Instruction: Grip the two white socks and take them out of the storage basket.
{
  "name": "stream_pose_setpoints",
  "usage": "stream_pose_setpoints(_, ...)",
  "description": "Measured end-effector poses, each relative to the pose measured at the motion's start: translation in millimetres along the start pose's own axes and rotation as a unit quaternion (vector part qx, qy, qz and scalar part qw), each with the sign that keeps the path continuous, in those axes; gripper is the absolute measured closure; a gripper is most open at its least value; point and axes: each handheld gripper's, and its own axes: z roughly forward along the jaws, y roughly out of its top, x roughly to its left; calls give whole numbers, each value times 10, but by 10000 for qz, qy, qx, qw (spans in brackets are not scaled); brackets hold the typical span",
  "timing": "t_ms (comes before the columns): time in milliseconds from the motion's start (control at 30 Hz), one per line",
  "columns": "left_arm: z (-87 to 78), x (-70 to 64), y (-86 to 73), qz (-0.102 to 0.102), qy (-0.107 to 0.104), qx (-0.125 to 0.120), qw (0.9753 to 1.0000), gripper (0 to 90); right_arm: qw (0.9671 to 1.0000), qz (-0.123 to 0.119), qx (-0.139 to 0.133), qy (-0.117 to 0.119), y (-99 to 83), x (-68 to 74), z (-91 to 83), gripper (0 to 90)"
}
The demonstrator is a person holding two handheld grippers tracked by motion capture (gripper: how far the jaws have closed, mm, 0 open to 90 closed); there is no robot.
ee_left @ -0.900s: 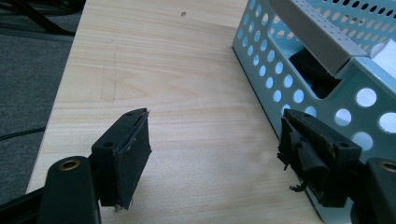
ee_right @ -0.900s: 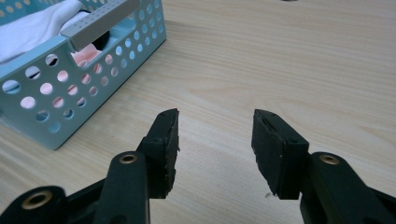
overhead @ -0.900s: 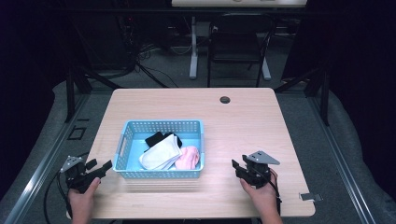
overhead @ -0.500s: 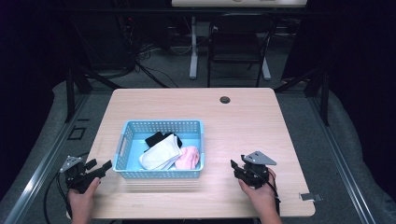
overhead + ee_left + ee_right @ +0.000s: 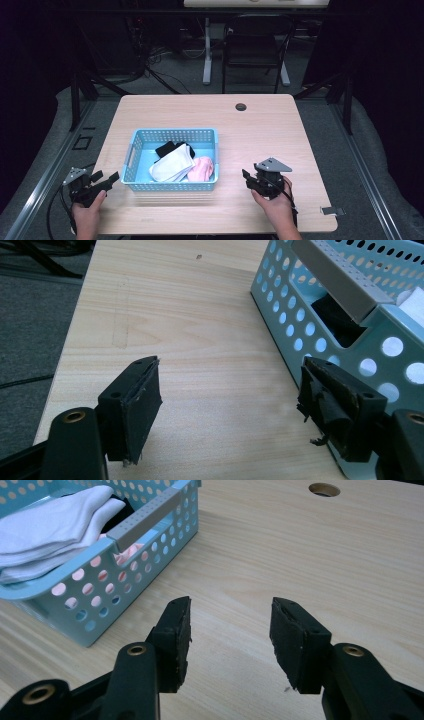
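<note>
Both grippers, left (image 5: pixel 107 179) and right (image 5: pixel 248 178), rest released and empty at lower frame, flanking basket (image 5: pixel 172 134); socks (image 5: pixel 172 162) untouched, nothing begun.

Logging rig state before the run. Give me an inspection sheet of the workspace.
Surface: light wood table, with a round grommet hole near the far edge.
Job's things: blue perforated basket holding a white cloth, a pink cloth and a black item.
Clutter: nothing seen on the table.
Grippers: left hand-held gripper open, beside the basket's left end; right hand-held gripper open, to the basket's right; both hold nothing.
Cables: black cable trailing from the left hand-held gripper.
Surroundings: dark room, chair and floor cables behind the table.
</note>
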Motion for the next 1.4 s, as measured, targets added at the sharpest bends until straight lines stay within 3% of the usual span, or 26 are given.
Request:
stream_pose_setpoints(200, 2, -3, -1, 6, -2, 0, 10000, 248, 9998, 32, -104, 168, 168, 105, -85, 517)
stream_pose_setpoints(533, 12, -12, -3, 21, -22, -6, 10000, 248, 9985, 96, 21, 530, 458, 274, -141, 565)
stream_pose_setpoints(733, 5, 1, 0, 3, -10, 13, 10000, 248, 9976, 103, 191, 663, 602, 355, -18, 583)
stream_pose_setpoints(1033, 10, -1, 0, 3, -27, -13, 10000, 248, 9959, -102, 419, 794, 808, 574, 267, 592)
stream_pose_setpoints(1167, 12, 0, 1, 5, -29, -9, 10000, 248, 9942, -195, 602, 872, 895, 669, 415, 596)
stream_pose_setpoints(1367, 11, 0, 2, 3, -33, -13, 10000, 248, 9912, -139, 820, 1030, 1045, 795, 596, 620)
stream_pose_setpoints(1400, 11, 1, 2, -1, -35, -15, 10000, 248, 9903, -139, 897, 1053, 1103, 861, 688, 626)
